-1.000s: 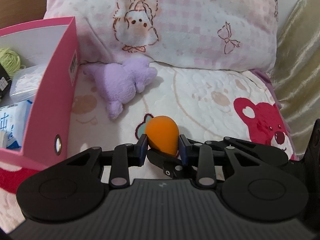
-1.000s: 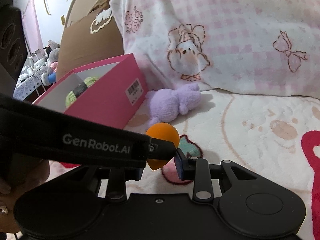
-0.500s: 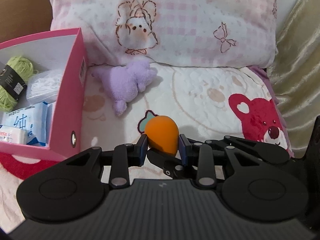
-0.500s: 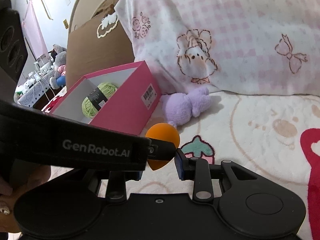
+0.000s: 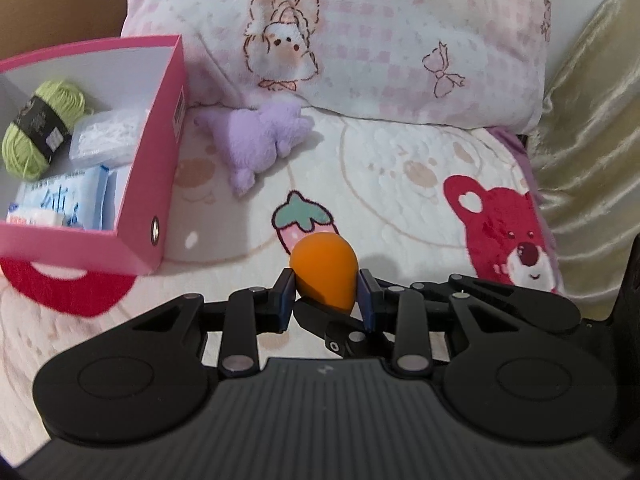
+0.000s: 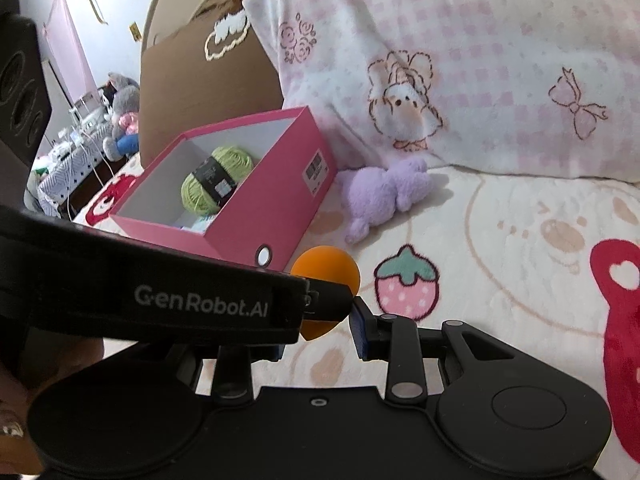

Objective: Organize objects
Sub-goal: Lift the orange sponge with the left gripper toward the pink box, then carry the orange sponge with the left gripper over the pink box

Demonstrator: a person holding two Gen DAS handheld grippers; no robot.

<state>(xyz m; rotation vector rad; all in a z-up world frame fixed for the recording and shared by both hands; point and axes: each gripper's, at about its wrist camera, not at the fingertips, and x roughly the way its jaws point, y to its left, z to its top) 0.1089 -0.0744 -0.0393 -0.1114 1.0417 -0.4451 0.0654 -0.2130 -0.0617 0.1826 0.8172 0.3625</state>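
Observation:
An orange egg-shaped sponge [image 5: 324, 268] hangs above the bear-print blanket [image 5: 400, 184]. My left gripper [image 5: 326, 294] is shut on it, a blue pad pressing each side. In the right wrist view the sponge [image 6: 326, 270] sits between my right gripper's [image 6: 318, 332] jaws, which are shut on its narrow lower end. The left gripper's finger [image 6: 328, 300] crosses in front and hides the right gripper's left pad. The open pink box [image 5: 160, 160] stands to the left, and a purple plush toy [image 5: 256, 140] lies beside it.
The pink box [image 6: 256, 216] holds green yarn [image 5: 40, 128], a clear packet [image 5: 108, 136] and a blue tissue pack [image 5: 68, 200]. A pink checked pillow [image 5: 380, 40] stands behind. Gold fabric [image 5: 592, 140] hangs on the right, and brown cardboard [image 6: 200, 80] stands behind the box.
Both grippers have risen together with the orange sponge between them. The box's inside now shows more fully, and the strawberry print under the sponge has come into view.

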